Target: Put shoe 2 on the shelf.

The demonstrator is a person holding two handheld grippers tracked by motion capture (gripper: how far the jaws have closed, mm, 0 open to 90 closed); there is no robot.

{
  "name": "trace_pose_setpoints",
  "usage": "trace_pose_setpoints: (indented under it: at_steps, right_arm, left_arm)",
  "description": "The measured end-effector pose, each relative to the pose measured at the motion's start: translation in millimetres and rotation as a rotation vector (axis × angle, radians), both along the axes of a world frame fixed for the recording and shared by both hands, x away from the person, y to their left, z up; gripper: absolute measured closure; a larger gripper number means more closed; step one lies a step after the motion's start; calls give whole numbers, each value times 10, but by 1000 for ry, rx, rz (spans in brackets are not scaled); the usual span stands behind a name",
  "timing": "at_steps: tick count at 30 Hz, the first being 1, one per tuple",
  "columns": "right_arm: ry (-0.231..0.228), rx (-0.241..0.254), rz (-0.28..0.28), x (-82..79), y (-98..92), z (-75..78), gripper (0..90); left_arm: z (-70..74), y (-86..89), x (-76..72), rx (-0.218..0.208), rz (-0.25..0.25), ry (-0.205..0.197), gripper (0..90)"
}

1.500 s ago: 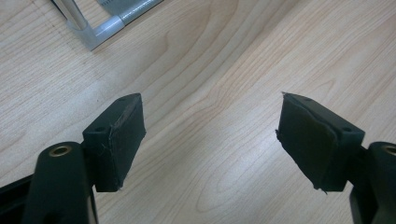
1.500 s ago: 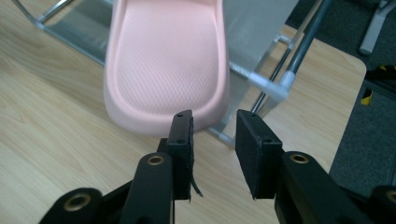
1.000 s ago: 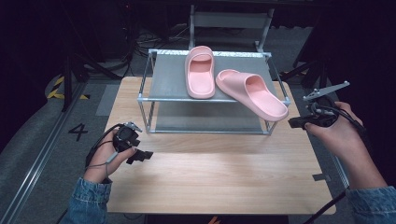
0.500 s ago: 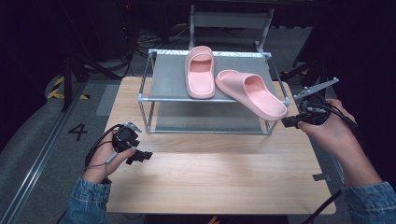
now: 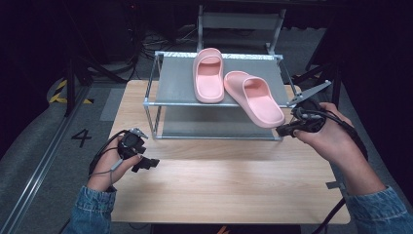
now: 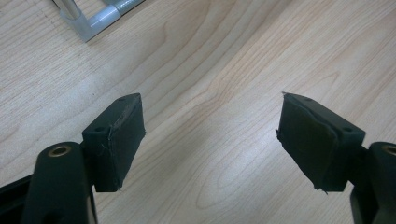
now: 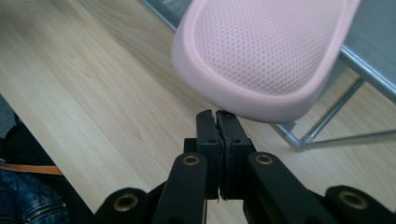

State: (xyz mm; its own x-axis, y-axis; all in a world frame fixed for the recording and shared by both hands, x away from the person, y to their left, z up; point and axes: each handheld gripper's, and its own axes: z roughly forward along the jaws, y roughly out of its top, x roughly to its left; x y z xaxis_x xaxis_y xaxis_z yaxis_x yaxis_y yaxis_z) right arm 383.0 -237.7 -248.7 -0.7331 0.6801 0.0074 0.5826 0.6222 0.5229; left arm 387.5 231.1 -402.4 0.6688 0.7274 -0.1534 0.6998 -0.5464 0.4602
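- The bench (image 5: 219, 190) is pale wood with wavy grain lines. My left gripper view shows that grain up close.
- A metal rack (image 5: 165, 83) with two flat grey shelves stands at the far edge of the bench. Its frame is shiny silver bars.
- Two pink slippers lie on the top shelf. The left slipper (image 5: 208, 78) lies flat near the middle. The right slipper (image 5: 254, 97) is turned, and its heel sticks out over the front edge, near the rack's right corner.
- My right gripper view shows the underside of that heel (image 7: 261, 51). It is smooth, rounded foam with lots of tiny dots.
- My right hand (image 5: 326, 136) reaches in at the bench's right edge. My right gripper (image 7: 216, 114) is pressed closed on nothing, its tips just under the heel. I cannot tell if they touch it.
- My left hand (image 5: 109, 165) is by the left edge. My left gripper (image 6: 210, 126) is spread wide, low over bare wood.
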Motion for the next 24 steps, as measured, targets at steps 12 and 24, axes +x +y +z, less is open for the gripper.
trace_pose_setpoints:
  at_steps: [12, 24]
  right_arm:
    - [24, 32, 78, 114, 382, -46, 890]
    - [36, 82, 108, 337, 587, -79, 896]
  left_arm:
    - [-2, 14, 3, -6, 1, 2, 236]
    - [-3, 36, -4, -9, 9, -1, 236]
